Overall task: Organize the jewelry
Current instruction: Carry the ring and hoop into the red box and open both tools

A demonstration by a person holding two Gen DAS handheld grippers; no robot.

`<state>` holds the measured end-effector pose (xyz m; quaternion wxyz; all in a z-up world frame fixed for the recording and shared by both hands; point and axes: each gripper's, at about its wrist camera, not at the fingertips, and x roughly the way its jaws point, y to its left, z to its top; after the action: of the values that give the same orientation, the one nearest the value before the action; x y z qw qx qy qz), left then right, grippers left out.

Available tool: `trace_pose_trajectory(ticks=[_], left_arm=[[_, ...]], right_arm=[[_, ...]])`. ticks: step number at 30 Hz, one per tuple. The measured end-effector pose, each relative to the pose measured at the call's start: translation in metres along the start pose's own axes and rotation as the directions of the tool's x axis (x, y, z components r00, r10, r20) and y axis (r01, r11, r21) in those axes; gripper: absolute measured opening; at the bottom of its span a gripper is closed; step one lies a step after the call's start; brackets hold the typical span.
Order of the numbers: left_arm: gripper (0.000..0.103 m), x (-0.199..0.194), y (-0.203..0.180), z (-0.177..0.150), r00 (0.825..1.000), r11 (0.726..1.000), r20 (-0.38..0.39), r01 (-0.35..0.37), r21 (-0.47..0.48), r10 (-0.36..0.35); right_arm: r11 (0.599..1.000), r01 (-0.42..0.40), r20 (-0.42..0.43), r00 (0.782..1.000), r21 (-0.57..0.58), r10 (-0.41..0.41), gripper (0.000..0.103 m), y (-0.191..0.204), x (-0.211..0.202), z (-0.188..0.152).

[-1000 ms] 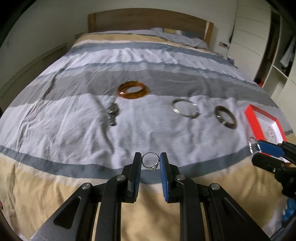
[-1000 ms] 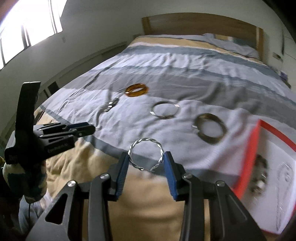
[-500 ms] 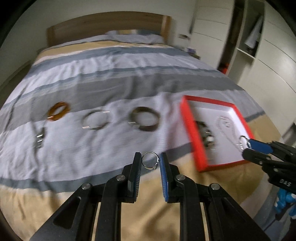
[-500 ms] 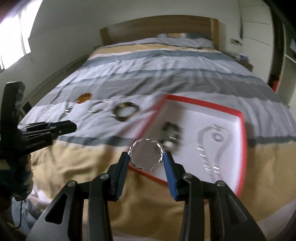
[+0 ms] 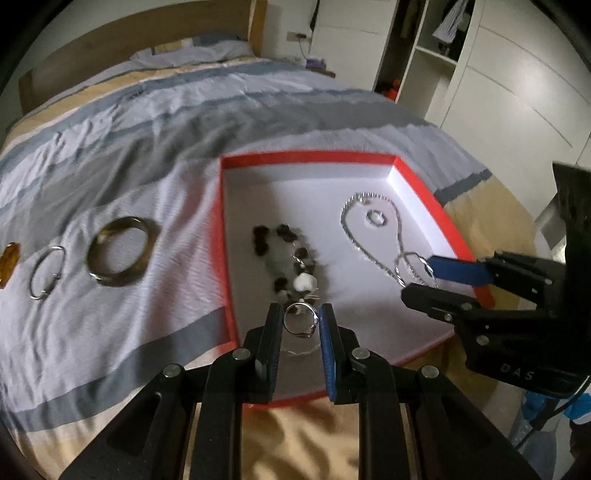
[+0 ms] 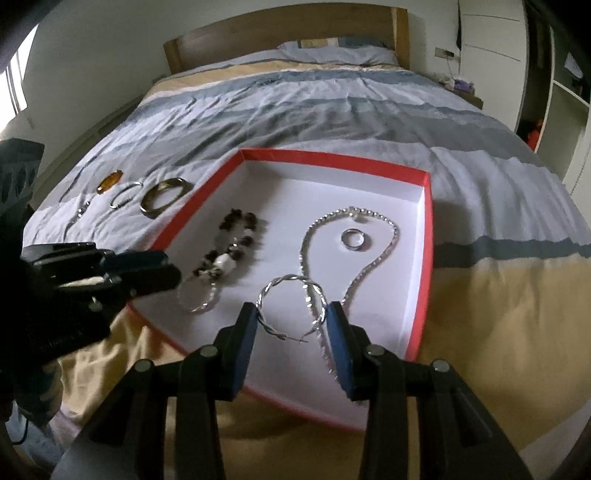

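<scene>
Both grippers have swung from the open bedspread to above the red box; a second ago the box sat at the edge of each view, and now it fills the middle. The left gripper holds a small silver ring clamped between its blue pads, over the near part of the box. The right gripper is closed on a twisted silver bangle, its pads pressing the two sides of the hoop, over the near right part of the box. Letters reading "DAS" show on the right gripper's black body in the left wrist view.

The box is shallow, red outside and white inside. In it lie a dark beaded bracelet with a white bead, a silver chain necklace in an open loop, a ring inside that loop, and a thin silver hoop near the front left corner.

Left of the box, on the bedspread striped in grey, white and tan, lie in a row a brown bangle, a thin silver bangle, an amber bangle, and, in the right wrist view, a small metal piece too blurred to identify.

A wooden headboard, a pillow and white wardrobes close the room
</scene>
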<state>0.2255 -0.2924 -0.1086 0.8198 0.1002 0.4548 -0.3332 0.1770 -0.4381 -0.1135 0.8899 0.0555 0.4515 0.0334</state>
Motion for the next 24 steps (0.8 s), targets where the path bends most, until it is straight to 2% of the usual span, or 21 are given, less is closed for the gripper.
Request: trace_pose_trajectory(ticks=[10,18,24], left_arm=[[0.020,0.026,-0.009,0.000,0.998,0.998,-0.042,-0.043,0.035,0.044],[0.021,0.030,-0.007,-0.001,0.997,0.998,-0.044,-0.059,0.034,0.060],[0.022,0.029,-0.009,-0.002,0.998,0.997,-0.035,-0.059,0.046,0.060]], right_arm=[[0.996,0.014,-0.053,0.998,-0.083,-0.019,0.037,-0.003,0.018,0.006],[0.983,0.030,-0.141,0.988,-0.180,-0.056,0.038,-0.001,0.022,0.009],[0.980,0.034,-0.160,0.985,-0.194,-0.066,0.038,-0.001,0.023,0.008]])
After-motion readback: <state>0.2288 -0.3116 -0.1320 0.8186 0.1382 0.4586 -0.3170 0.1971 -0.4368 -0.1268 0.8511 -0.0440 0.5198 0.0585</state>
